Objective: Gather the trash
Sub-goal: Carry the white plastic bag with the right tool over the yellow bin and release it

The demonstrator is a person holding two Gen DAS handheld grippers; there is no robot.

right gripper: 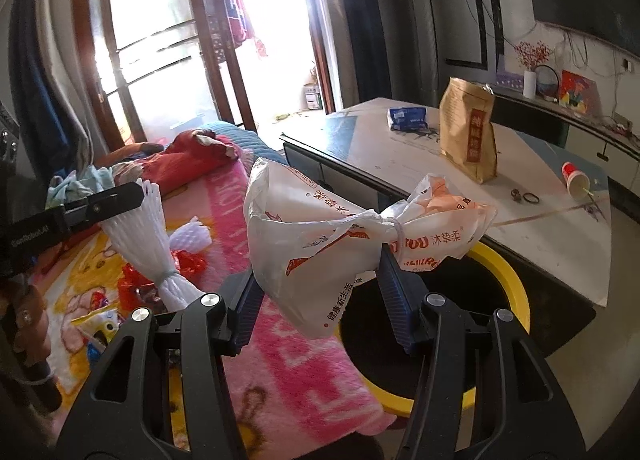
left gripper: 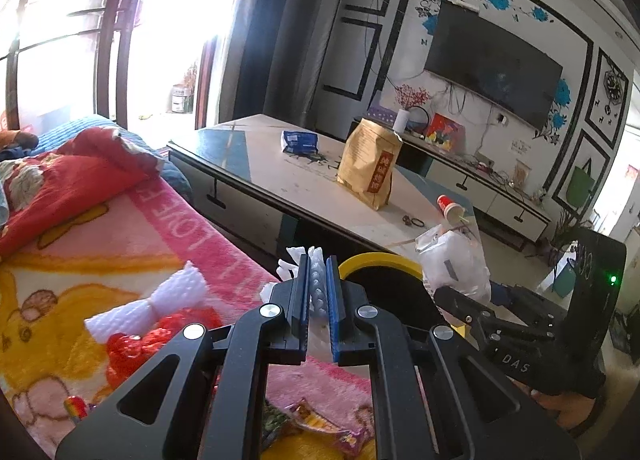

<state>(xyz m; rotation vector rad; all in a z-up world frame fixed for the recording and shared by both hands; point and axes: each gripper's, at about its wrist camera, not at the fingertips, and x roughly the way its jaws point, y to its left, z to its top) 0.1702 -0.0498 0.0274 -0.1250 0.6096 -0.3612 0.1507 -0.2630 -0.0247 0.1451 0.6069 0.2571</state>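
Observation:
My left gripper (left gripper: 318, 280) is shut on a white foam fruit net (left gripper: 316, 288) and holds it up near the rim of a yellow-rimmed black trash bin (left gripper: 380, 260). The same net (right gripper: 140, 236) hangs from the left gripper in the right wrist view. My right gripper (right gripper: 320, 288) has its jaws spread wide, and a knotted white plastic bag with orange print (right gripper: 320, 236) sits between them beside the bin (right gripper: 516, 292). That bag (left gripper: 452, 264) and the right gripper (left gripper: 476, 312) also show in the left wrist view.
A second white foam net (left gripper: 152, 300), red crumpled wrapper (left gripper: 144, 340) and snack wrappers (left gripper: 312, 424) lie on the pink blanket (left gripper: 180, 228). A coffee table (left gripper: 280, 180) beyond the bin holds a brown paper bag (left gripper: 370, 164), blue packet (left gripper: 299, 140) and tipped red paper cup (left gripper: 450, 208).

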